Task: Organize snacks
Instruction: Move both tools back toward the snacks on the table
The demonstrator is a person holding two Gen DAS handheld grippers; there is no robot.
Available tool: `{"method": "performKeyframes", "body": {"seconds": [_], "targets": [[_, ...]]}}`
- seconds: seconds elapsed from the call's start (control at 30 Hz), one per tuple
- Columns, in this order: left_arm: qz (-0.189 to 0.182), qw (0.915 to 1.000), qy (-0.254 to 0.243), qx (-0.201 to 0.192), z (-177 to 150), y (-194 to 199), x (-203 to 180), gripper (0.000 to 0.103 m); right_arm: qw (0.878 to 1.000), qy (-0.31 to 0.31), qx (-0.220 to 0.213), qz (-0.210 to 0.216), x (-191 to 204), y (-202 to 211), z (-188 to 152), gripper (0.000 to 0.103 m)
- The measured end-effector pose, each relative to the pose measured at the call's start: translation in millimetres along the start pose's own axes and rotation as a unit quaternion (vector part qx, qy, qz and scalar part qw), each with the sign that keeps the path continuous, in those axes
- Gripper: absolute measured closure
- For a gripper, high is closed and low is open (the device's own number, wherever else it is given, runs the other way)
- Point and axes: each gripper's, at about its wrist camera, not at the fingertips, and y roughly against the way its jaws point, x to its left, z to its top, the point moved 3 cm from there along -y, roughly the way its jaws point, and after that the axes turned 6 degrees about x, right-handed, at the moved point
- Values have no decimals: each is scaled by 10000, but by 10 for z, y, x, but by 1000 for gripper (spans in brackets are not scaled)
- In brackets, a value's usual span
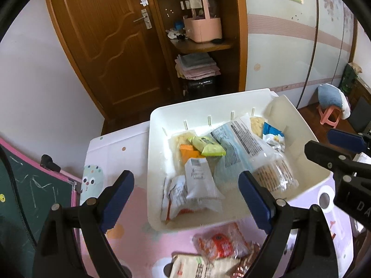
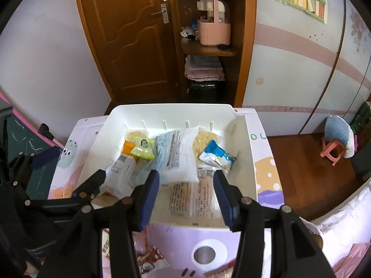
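Your left gripper [image 1: 185, 199] and right gripper [image 2: 186, 199] look the same: chunky black plastic arms, silver round pivot pins, blue ribbed pads [image 1: 116, 199] on the fingers.

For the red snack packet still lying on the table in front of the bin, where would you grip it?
Probably the crimped end of the red packet, taken from above with jaws across its thickness. It lies flat beside other packets, so a low side approach looks blocked. The left gripper stands open.

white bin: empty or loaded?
Loaded. The white bin holds several snack packets across its floor, among them a green packet and a blue-and-white one. More packets remain outside on the table.
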Motion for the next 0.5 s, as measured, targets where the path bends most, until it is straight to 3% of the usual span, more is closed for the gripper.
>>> {"method": "performKeyframes", "body": {"seconds": [0.23,0.37,0.5], "targets": [[-107,9999,35,-84,-287,447,102,12,10000,42,-28,-29,-44,350,-308,53],[-230,9997,39,-119,-554,710,132,12,9999,67,-44,-64,-100,520,-543,41],[-477,9988,82,-72,-883,884,89,12,9998,96,-41,-157,-187,627,-821,38]]}}
